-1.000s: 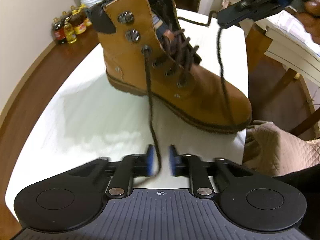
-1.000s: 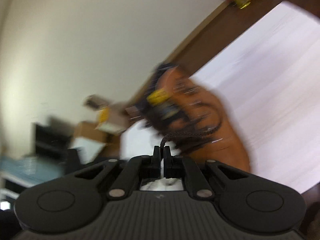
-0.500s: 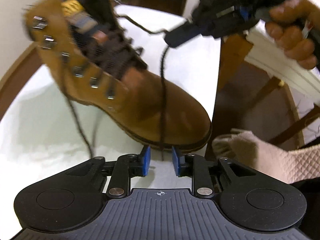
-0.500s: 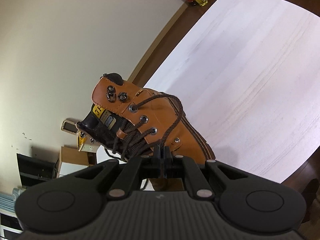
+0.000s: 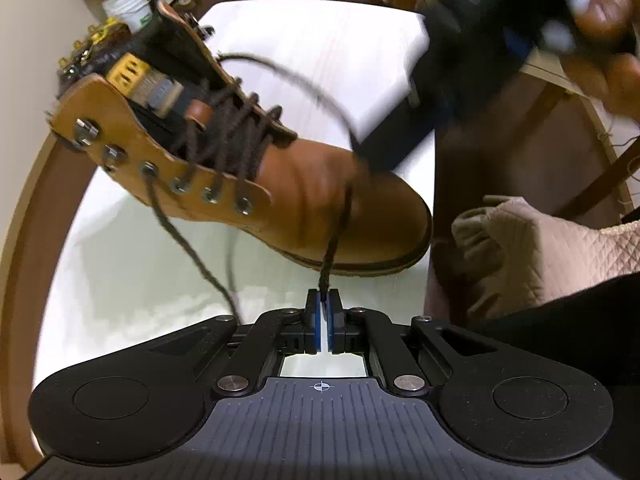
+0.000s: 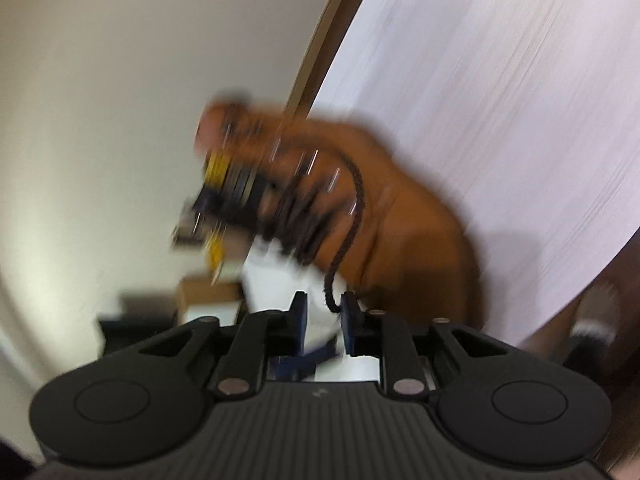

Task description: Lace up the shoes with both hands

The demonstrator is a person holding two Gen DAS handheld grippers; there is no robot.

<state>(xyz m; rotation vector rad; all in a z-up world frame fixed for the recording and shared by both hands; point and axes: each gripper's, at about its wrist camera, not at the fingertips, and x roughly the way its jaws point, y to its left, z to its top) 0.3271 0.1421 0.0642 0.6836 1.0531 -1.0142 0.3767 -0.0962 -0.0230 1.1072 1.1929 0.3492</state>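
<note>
Pinching the lace (image 5: 329,254), the left hand-held gripper (image 5: 323,312) has just closed; the right (image 6: 323,314), blurred, seemingly just released it.

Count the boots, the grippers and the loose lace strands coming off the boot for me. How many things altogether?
Boot: 1
Grippers: 2, the left gripper and the right gripper
Loose lace strands: 2
Total: 5

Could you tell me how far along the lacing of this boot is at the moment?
Done: the boot's lower eyelets are criss-crossed. In hand: the left gripper has just closed on one lace end; the right gripper has just been opening, that lace loose between its jaws. Left: the top hooks are bare, and no knot.
</note>
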